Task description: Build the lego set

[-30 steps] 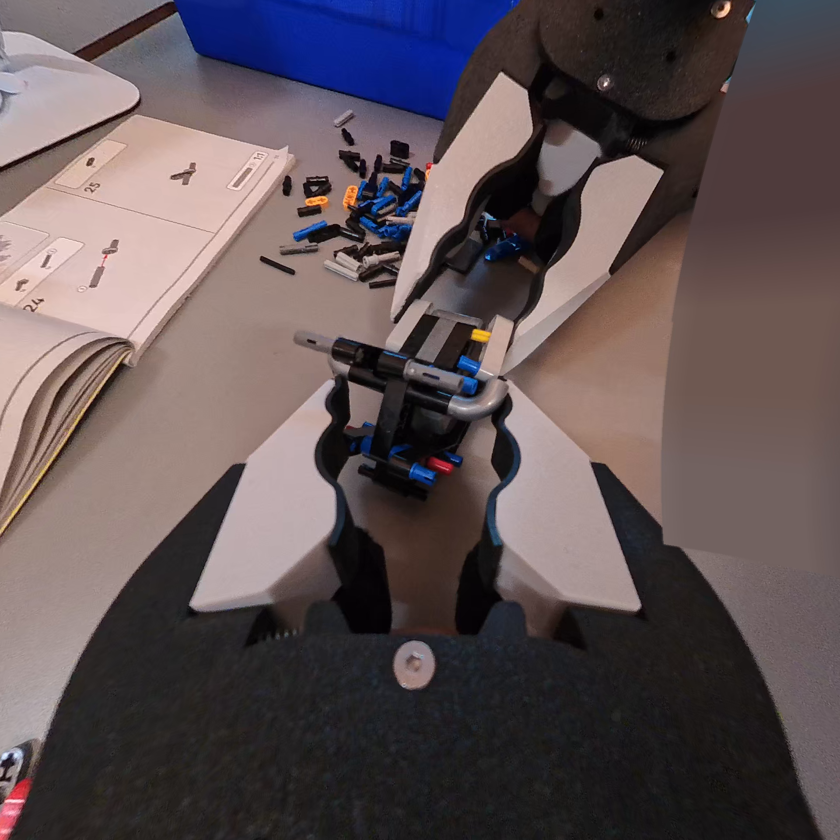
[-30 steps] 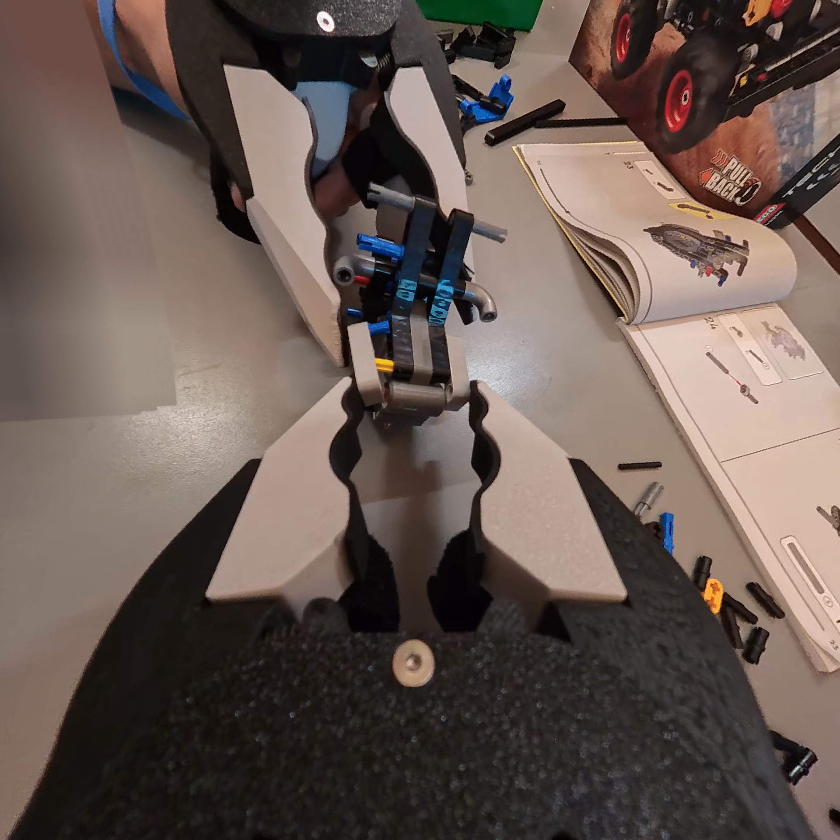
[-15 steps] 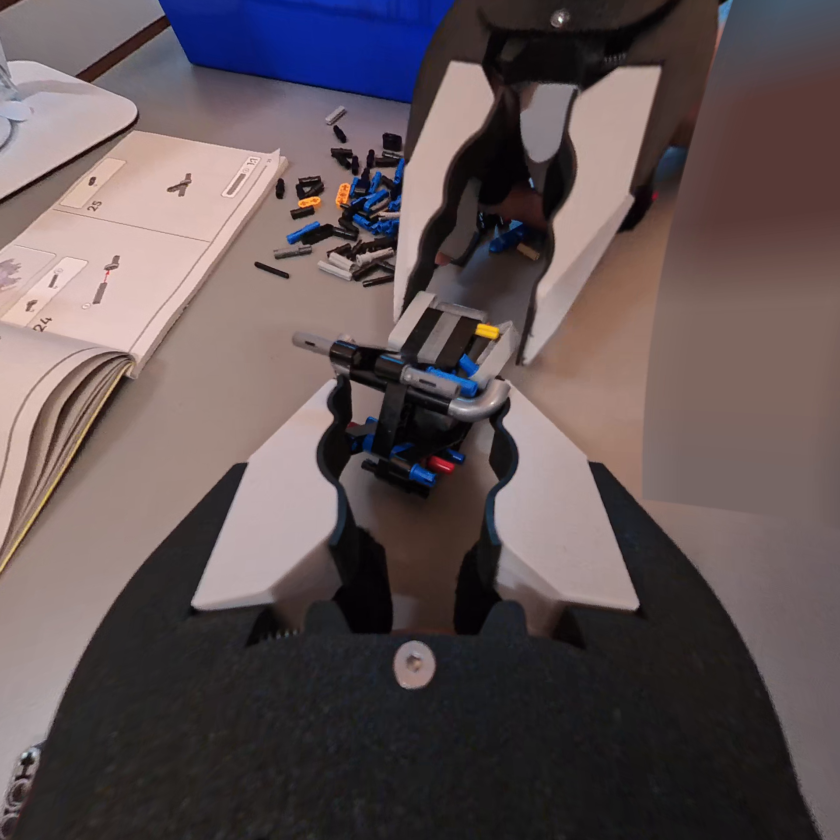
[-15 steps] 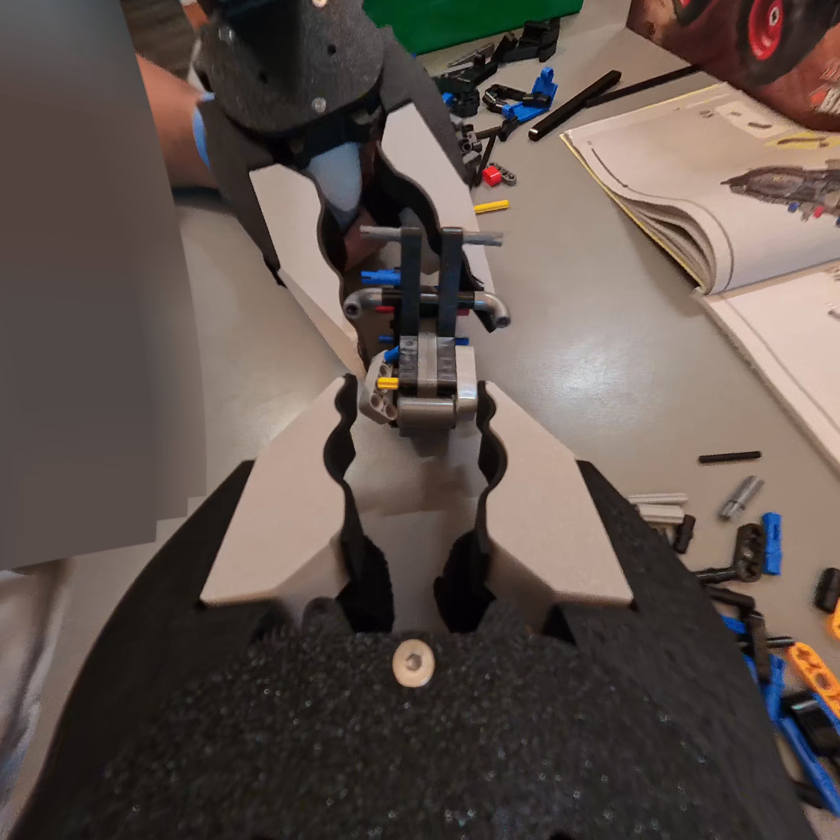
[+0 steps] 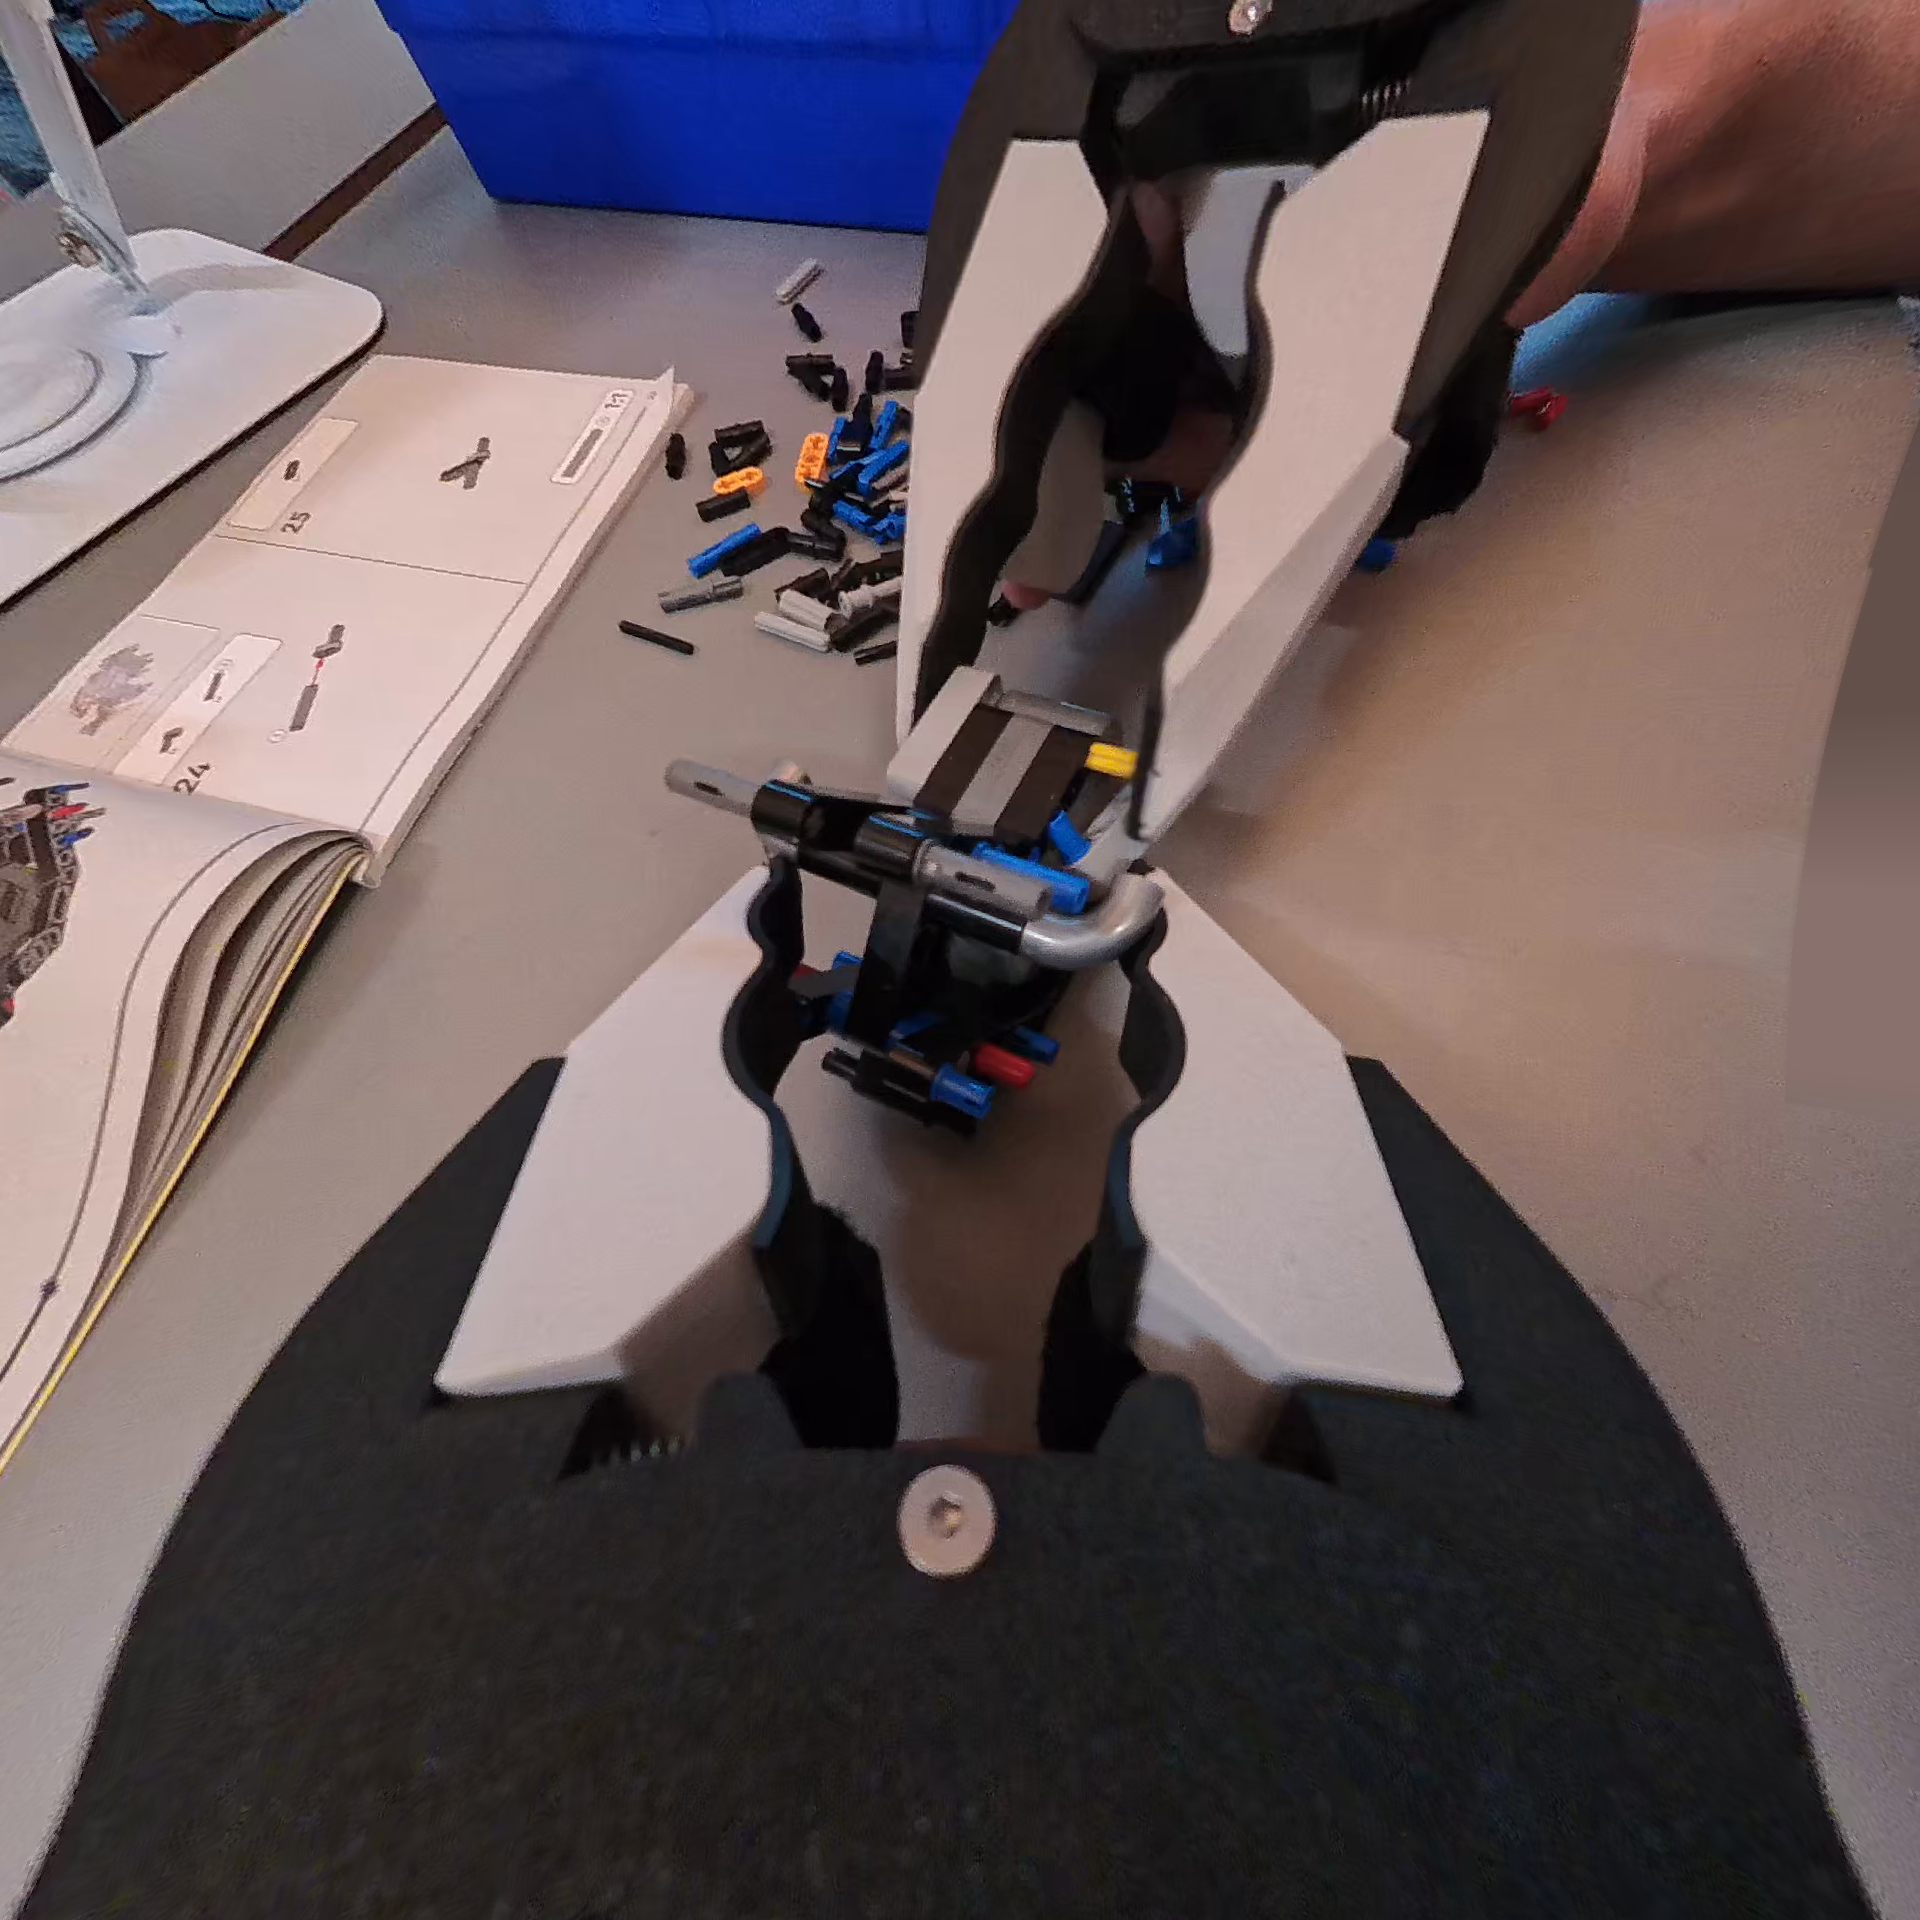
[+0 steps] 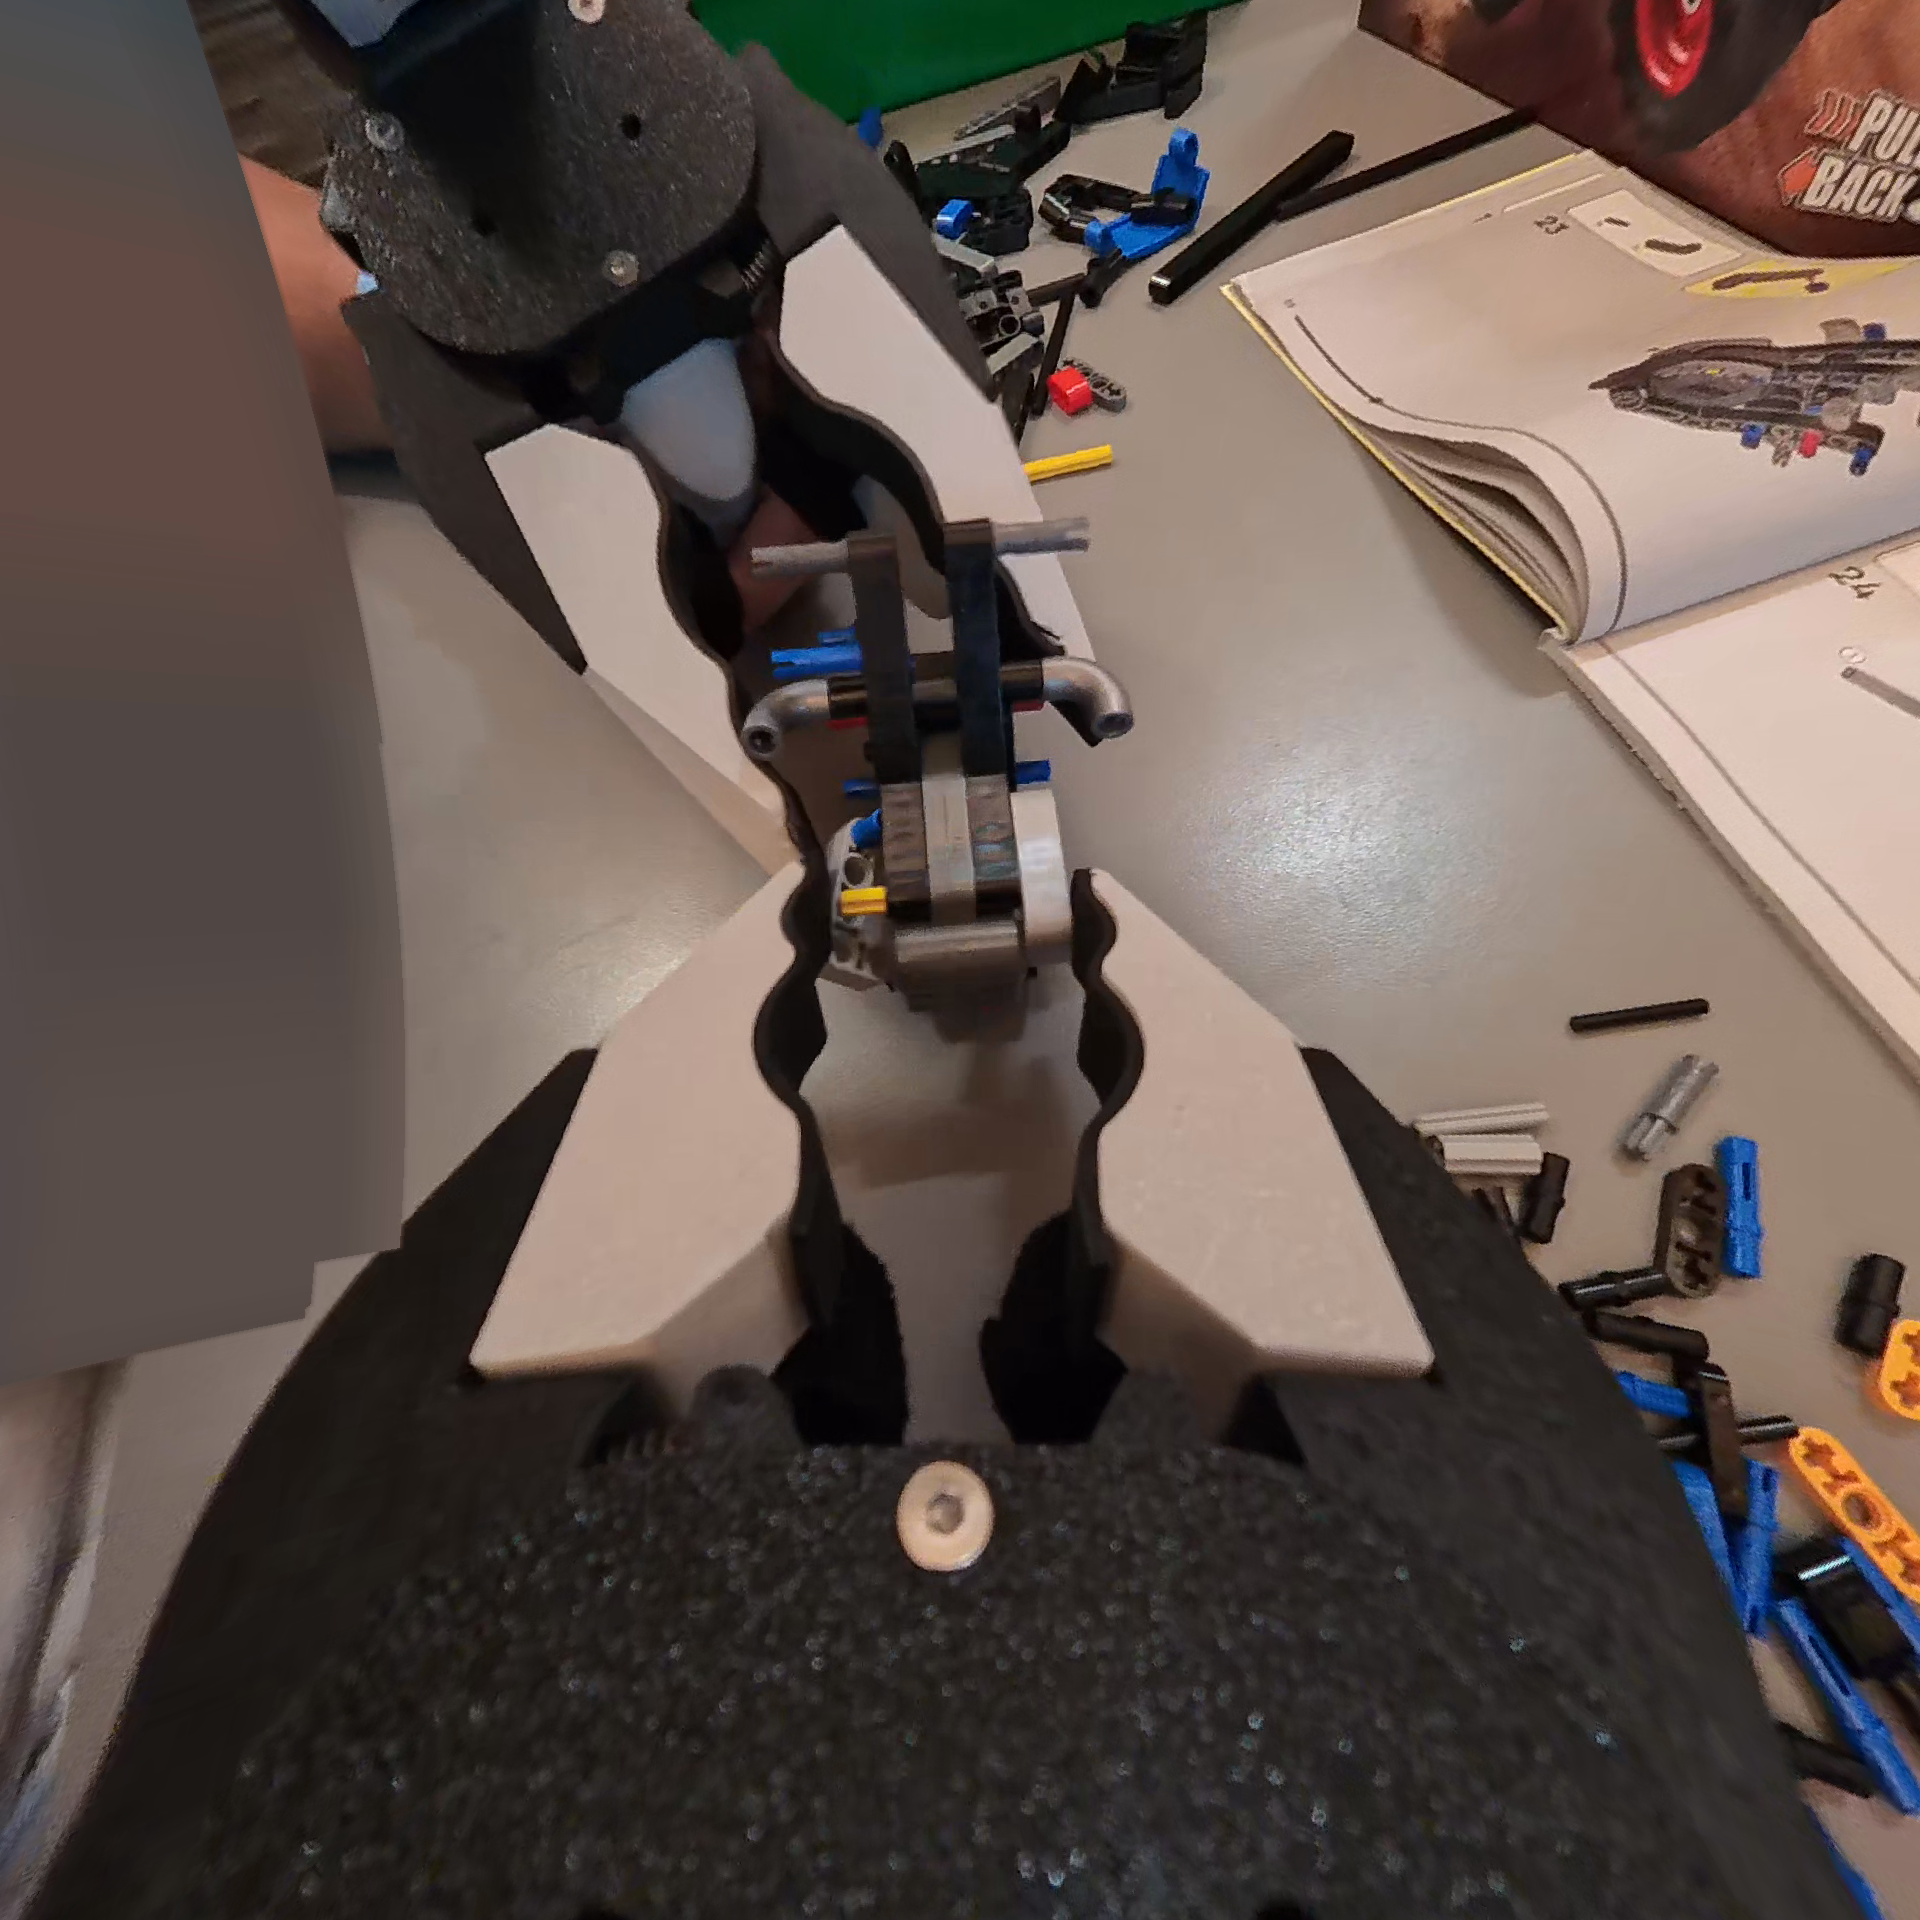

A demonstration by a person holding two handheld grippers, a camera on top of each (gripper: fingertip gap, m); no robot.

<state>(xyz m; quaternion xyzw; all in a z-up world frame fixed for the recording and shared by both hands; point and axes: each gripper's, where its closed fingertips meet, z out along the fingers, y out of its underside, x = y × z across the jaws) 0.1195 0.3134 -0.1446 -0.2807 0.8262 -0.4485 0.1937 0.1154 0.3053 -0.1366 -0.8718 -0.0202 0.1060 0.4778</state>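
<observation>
A small lego assembly (image 5: 935,914) of black beams, grey axles, a bent silver tube and blue, red and yellow pins hangs above the grey table. My left gripper (image 5: 951,904) is shut on its tube end. My right gripper (image 6: 940,904) is shut on the grey and black block end (image 6: 956,883), where a yellow pin sticks out. In the left wrist view the right gripper's fingers (image 5: 1320,436) come down from the top onto that block. In the right wrist view the left gripper's fingers (image 6: 582,520) reach in from above, behind the assembly.
An open instruction booklet (image 5: 364,582) lies left, also in the right wrist view (image 6: 1558,416). Loose pins and beams (image 5: 831,520) lie beyond it, and in the right wrist view (image 6: 1714,1351). A blue bin (image 5: 675,94), a white stand base (image 5: 156,343), the set's box (image 6: 1714,83) and a green bin (image 6: 935,42) ring the table. Both grippers' tips are close together, under 4 cm apart.
The right gripper has swung round to face the left one more squarely, and the assembly now stands straight in the right wrist view. Both grippers kept their hold.
</observation>
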